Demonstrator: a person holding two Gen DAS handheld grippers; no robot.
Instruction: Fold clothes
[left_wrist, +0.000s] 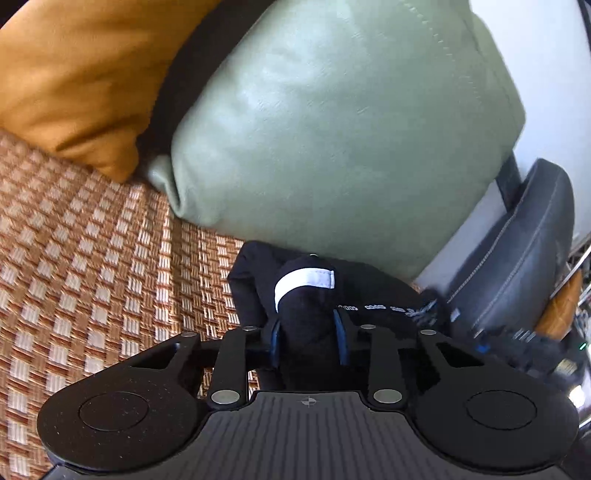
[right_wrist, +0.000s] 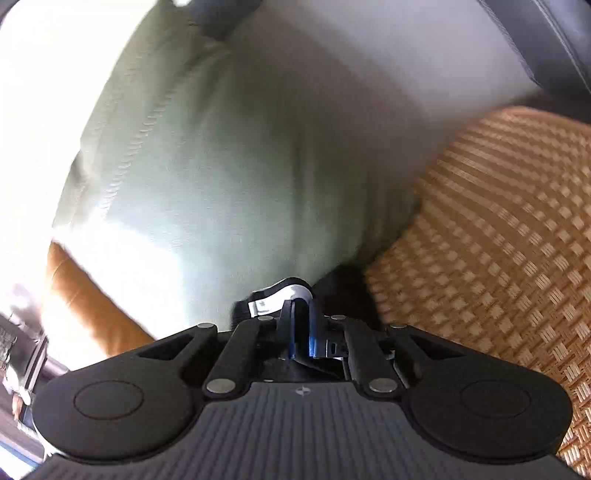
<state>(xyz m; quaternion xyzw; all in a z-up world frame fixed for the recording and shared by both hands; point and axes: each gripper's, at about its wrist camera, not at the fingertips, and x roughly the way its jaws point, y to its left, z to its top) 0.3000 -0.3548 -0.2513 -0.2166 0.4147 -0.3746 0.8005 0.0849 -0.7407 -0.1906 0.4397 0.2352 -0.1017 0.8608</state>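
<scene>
A black garment (left_wrist: 255, 291) with a white band (left_wrist: 306, 282) and small white lettering lies bunched on the woven seat, at the foot of a green cushion. My left gripper (left_wrist: 308, 332) is shut on a thick bunch of it, and the blue pads (left_wrist: 341, 338) press on both sides. In the right wrist view my right gripper (right_wrist: 301, 325) is shut, its blue pads close together on a fold of the same black garment (right_wrist: 343, 295) with its white band (right_wrist: 295, 291). Most of the garment is hidden behind the fingers there.
A pale green leather cushion (left_wrist: 340, 122) (right_wrist: 221, 166) stands right behind the garment. An orange cushion (left_wrist: 74, 85) leans at its left. The seat is covered by a brown and cream woven mat (left_wrist: 92, 266) (right_wrist: 498, 240). A dark leather armrest (left_wrist: 524, 251) is at the right.
</scene>
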